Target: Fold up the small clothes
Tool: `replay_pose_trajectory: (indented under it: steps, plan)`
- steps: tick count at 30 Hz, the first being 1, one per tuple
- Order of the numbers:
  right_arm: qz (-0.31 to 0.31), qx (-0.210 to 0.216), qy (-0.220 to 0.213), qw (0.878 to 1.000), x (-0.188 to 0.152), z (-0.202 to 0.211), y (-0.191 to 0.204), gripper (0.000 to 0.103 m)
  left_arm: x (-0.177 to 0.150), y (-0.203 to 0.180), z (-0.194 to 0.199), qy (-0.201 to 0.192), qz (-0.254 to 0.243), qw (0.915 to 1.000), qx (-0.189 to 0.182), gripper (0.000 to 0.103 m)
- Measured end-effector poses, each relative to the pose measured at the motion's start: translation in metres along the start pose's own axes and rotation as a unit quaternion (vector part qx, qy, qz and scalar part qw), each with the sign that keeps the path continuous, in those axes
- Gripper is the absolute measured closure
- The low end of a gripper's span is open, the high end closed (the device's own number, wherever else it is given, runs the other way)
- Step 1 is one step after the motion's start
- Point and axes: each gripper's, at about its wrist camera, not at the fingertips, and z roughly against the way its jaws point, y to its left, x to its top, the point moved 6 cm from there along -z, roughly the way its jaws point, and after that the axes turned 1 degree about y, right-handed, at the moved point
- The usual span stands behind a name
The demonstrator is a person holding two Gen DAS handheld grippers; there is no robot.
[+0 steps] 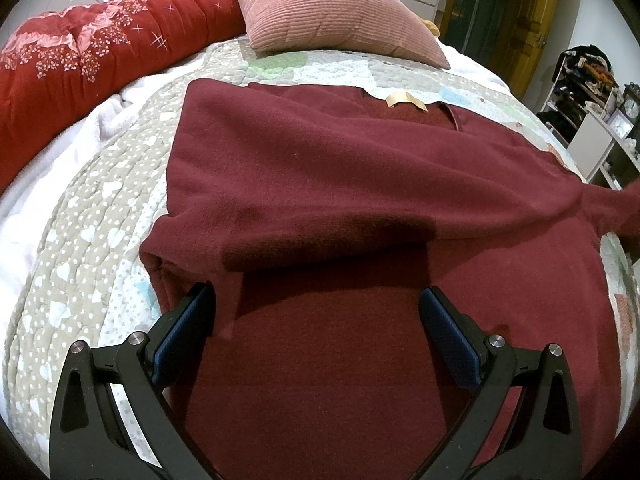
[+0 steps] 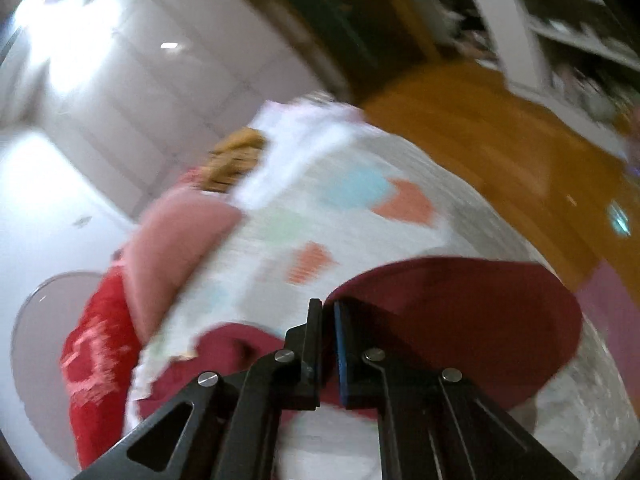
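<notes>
1. Fleece, thick and matte: a maroon sweater (image 1: pixel 360 184) lies spread on the quilted bedspread (image 1: pixel 100 216), filling the centre of the left wrist view, its neckline and a small cream label (image 1: pixel 406 101) toward 12 o'clock.
2. One sleeve is folded across the body as a soft, rounded band, its cuff end at about 7 o'clock.
3. Left gripper (image 1: pixel 318 312) — jaws spread wide, holding nothing — hovers over the lower body of the sweater; its blue rubbery pads (image 1: pixel 448 332) face each other, the left one just beside the folded sleeve's edge.
4. Right gripper (image 2: pixel 327 320) is clenched on a fold of the same sweater (image 2: pixel 460 320), which bulges in a smooth dome toward 3 o'clock; this view is heavily blurred.
5. Behind, at 12 o'clock in the left view, sits a ribbed pink corduroy pillow (image 1: pixel 332 8); at 10 o'clock, a puffy red floral comforter (image 1: pixel 80 56).
6. The bedspread is pale, stitched in ridges, with dotted and pastel patches.
</notes>
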Motion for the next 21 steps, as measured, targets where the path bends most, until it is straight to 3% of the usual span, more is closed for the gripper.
replay_pose_trajectory:
  steps: [4, 7, 10, 14, 15, 16, 17, 18, 21]
  plan:
    - [0.075, 0.077, -0.01, 0.994, -0.001, 0.015, 0.075, 0.102, 0.0, 0.002, 0.004, -0.005, 0.01, 0.9999, -0.013, 0.001]
    - [0.151, 0.127, 0.008, 0.98, -0.025, 0.014, 0.139, 0.102, 0.003, 0.008, 0.013, -0.013, 0.033, 0.9987, -0.036, 0.001]
    - [0.211, 0.12, 0.024, 0.97, -0.052, 0.003, 0.173, 0.102, 0.003, 0.016, 0.017, -0.018, 0.061, 0.9957, -0.067, 0.001]
    - [0.195, 0.059, 0.008, 0.979, -0.053, -0.005, 0.15, 0.097, 0.003, 0.012, 0.015, -0.019, 0.056, 0.9964, -0.06, 0.001]
    - [0.182, 0.036, 0.012, 0.983, -0.05, -0.008, 0.134, 0.082, 0.002, 0.009, 0.014, -0.018, 0.047, 0.9975, -0.05, 0.001]
    - [0.175, 0.01, 0.013, 0.984, -0.047, -0.011, 0.121, 0.058, 0.002, 0.006, 0.013, -0.016, 0.039, 0.9982, -0.043, 0.001]
    - [0.165, -0.021, 0.008, 0.986, -0.042, -0.013, 0.102, 0.05, 0.002, 0.005, 0.011, -0.013, 0.033, 0.9987, -0.036, 0.001]
    - [0.151, -0.04, 0.0, 0.988, -0.037, -0.009, 0.082, 0.044, 0.002, 0.003, 0.009, -0.011, 0.028, 0.9991, -0.03, 0.001]
    - [0.087, -0.078, -0.006, 0.993, -0.024, -0.004, 0.03, 0.044, 0.0, 0.002, 0.007, -0.007, 0.02, 0.9996, -0.021, 0.001]
